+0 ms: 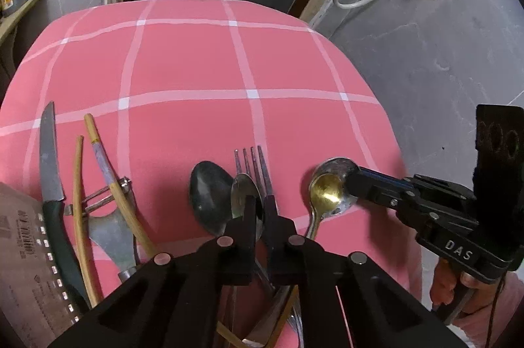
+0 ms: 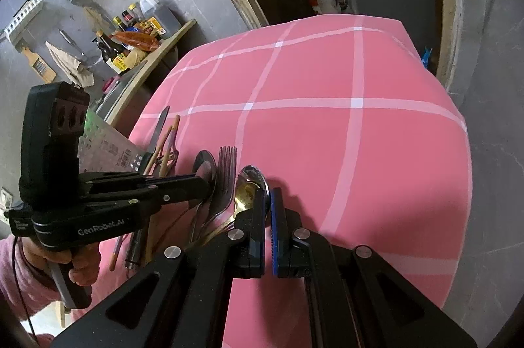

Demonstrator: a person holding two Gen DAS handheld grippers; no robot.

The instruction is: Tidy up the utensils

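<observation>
Both claws clamped on spoons at the near edge of the pink checked surface (image 1: 196, 59).
The left claw (image 1: 260, 210) is closed on a steel spoon (image 1: 244, 194) beside the fork (image 1: 258, 167); the right claw (image 2: 267, 207) is shut on nested silver and gold spoons (image 2: 249, 184). The far cloth lies bare.

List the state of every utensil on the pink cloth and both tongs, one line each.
Left tongs: shut on the small steel spoon.
Right tongs: shut on the large steel spoon.
Small steel spoon: gripped, bowl up.
Large steel spoon: gripped at the bowl's rim.
Gold-coloured spoon: nested in the large spoon.
Dark steel spoon: lying flat.
Steel fork: lying flat, tines away.
Green-handled knife: lying flat.
</observation>
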